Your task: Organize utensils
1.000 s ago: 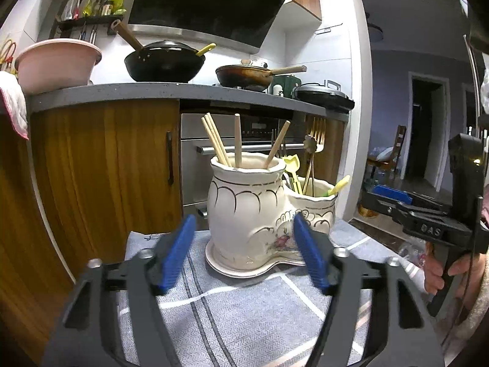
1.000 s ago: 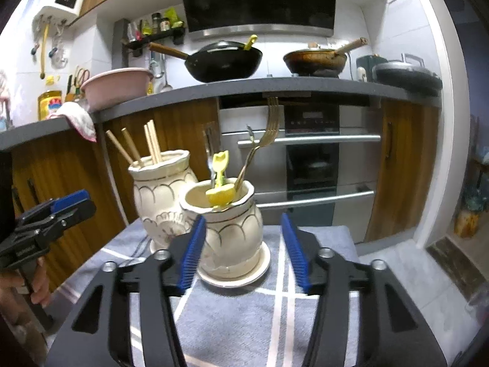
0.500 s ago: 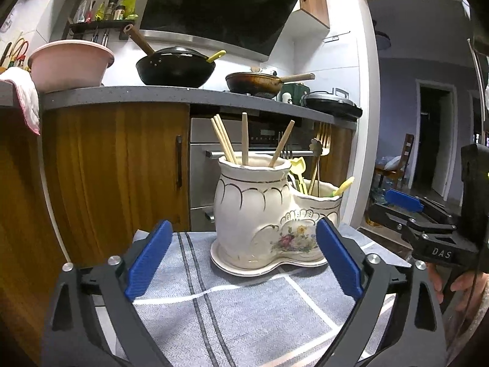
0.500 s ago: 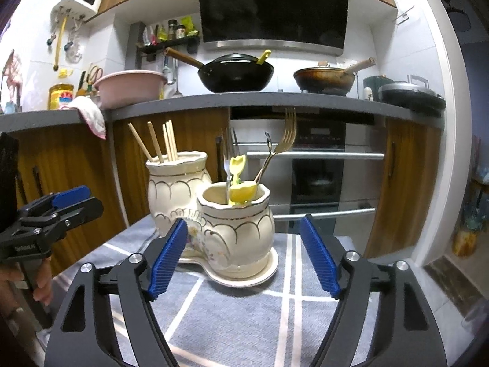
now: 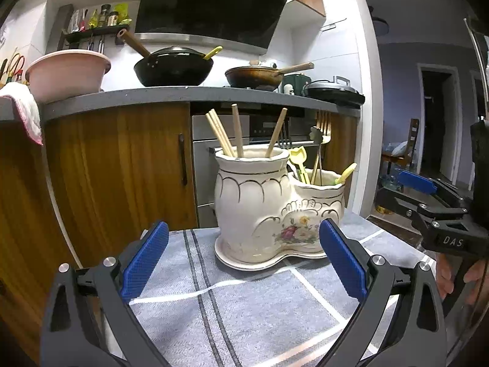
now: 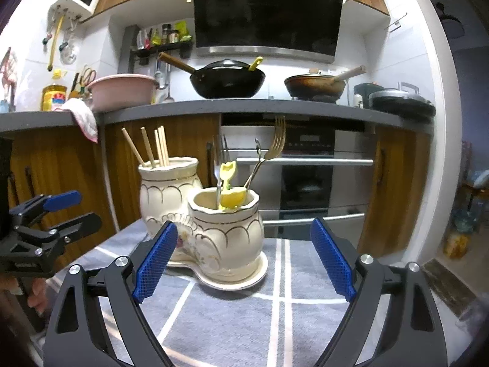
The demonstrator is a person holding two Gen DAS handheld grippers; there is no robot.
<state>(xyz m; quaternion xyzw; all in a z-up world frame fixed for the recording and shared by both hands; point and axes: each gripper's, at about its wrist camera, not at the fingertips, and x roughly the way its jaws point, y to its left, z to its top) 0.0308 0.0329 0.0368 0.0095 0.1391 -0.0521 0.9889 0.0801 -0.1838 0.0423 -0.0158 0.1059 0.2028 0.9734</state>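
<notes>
I see the glossy ceramic double holder (image 5: 275,211) on its scalloped saucer, standing on the grey striped cloth (image 5: 244,305). 4 wooden chopsticks (image 5: 237,134) fill its taller jar; metal forks (image 6: 275,143) and yellow plastic spoons (image 6: 229,195) the shorter. My left gripper (image 5: 244,260) and right gripper (image 6: 244,260) are spread wide, holding nothing.

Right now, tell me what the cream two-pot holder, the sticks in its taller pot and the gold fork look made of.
Cream two-pot holder: glazed ceramic by its glossy sheen, gilt lines and painted flowers. Sticks in the taller pot: likely bamboo or wood, being matte and pale tan. Gold fork: apparently gold-toned metal, thin with a shine.
</notes>
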